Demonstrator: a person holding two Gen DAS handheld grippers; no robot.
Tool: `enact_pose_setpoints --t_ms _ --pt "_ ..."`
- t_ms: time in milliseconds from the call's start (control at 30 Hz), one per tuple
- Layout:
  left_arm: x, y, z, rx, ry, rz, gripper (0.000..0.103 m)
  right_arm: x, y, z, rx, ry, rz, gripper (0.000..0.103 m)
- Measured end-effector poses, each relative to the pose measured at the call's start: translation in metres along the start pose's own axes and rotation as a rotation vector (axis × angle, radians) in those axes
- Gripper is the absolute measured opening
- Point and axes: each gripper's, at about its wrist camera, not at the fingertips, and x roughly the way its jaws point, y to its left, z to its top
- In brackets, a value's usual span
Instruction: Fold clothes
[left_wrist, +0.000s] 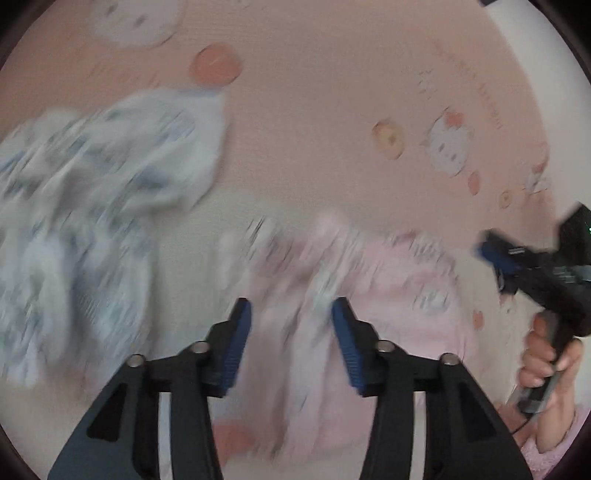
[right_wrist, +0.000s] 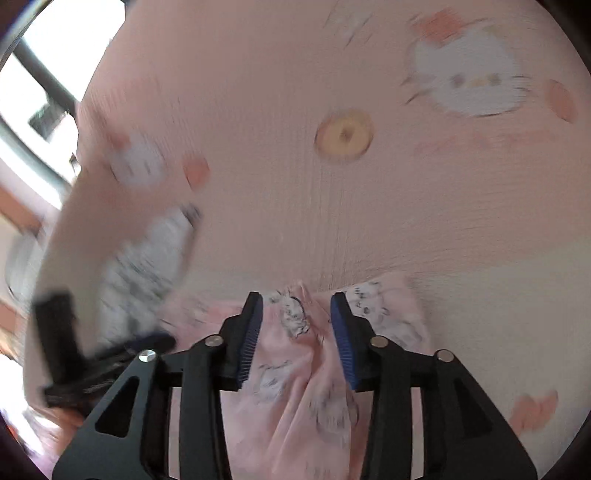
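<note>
A pink printed garment (left_wrist: 369, 280) lies crumpled on a pink cartoon-print bedsheet (left_wrist: 314, 129). My left gripper (left_wrist: 291, 306) is open just above its near part, blurred by motion. The same pink garment (right_wrist: 295, 373) fills the gap below my right gripper (right_wrist: 297, 299), which is open with the cloth between and under its fingers, not pinched. The right gripper (left_wrist: 491, 251) also shows at the right edge of the left wrist view, held by a hand. The left gripper (right_wrist: 147, 341) shows blurred at the lower left of the right wrist view.
A white and blue-grey patterned garment (left_wrist: 92, 177) lies heaped on the sheet to the left; it also shows in the right wrist view (right_wrist: 144, 266). The bedsheet (right_wrist: 332, 184) stretches far ahead. A bright window (right_wrist: 33, 74) is at the upper left.
</note>
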Motion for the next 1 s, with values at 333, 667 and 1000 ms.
enact_pose_setpoints --t_ms 333,667,1000 --pt "0.001 -0.001 -0.052 -0.076 0.062 0.073 0.053 -0.005 -0.028 -0.105 0.106 0.182 -0.047 0.059" --pt "0.007 -0.026 -0.058 0.009 0.074 -0.023 0.009 0.018 0.012 -0.115 -0.127 0.180 -0.095 0.010" --pt "-0.051 -0.043 -0.127 0.077 0.090 -0.066 0.009 -0.076 0.028 -0.198 -0.110 0.160 -0.110 0.010"
